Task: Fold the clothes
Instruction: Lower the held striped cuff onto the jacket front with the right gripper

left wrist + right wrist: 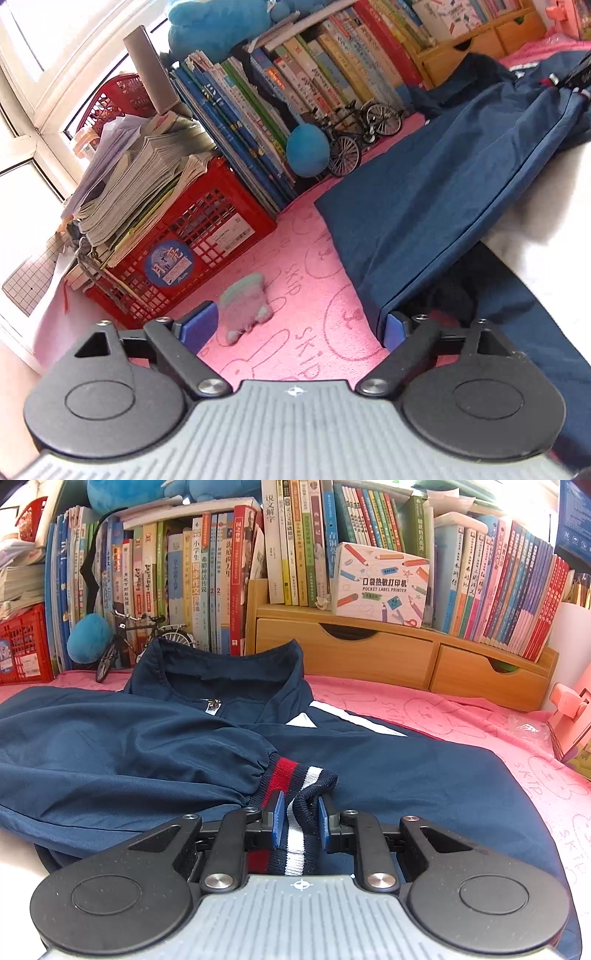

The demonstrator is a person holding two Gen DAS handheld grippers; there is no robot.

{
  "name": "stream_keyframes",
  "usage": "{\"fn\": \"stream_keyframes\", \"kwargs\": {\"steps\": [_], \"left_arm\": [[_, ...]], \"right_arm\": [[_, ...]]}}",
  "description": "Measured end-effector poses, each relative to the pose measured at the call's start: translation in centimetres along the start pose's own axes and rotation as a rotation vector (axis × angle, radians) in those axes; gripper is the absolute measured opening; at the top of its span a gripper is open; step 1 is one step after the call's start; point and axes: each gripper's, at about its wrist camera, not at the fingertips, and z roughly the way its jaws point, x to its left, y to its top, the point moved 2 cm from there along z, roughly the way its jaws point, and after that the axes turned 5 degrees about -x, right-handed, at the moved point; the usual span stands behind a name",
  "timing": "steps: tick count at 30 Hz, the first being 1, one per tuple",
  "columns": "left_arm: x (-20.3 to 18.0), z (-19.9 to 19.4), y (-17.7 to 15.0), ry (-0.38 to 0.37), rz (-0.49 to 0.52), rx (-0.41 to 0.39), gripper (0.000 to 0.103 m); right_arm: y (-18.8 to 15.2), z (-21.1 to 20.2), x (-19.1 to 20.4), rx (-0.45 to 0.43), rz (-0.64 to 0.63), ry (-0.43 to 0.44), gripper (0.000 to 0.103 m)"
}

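Pink blanket [295, 266]; cuff [301, 794] right-wrist only.

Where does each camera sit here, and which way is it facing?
Left wrist: rides the left tool, looking down over pink cloth toward the red crate; its blue pads spread wide, empty.
Right wrist: rides the right tool, looking level across the navy jacket toward the bookshelf; its pads flank the striped cuff.
Shared: jacket, model bicycle, blue plush, books.
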Motion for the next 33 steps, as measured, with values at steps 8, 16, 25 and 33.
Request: {"fn": "stream_keyframes", "kwargs": {"steps": [8,16,25,33], "left_arm": [[-1.4,-0.6,0.2,-0.01,0.041,0.021,0.088],[4.8,-5.3,0.8,-0.19,-0.243,-0.054,0.089],[2.2,6.1,5.9,-0.114,-0.348,0.066,0.082],[0.4,15.5,7.7,0.009,-0.383,0.176,0.081]], "right_arm": [[0.0,0.0,-0.2,0.001,0.014,-0.001,0.025],[0.0,0.0,-0.4,0.002,0.027,0.007,0.025],[0.0,0.0,-0.2,-0.001,0.008,-0.016,0.029],[-0.1,0.0,-0.4,0.0,0.018,-0.02,0.033]]}}
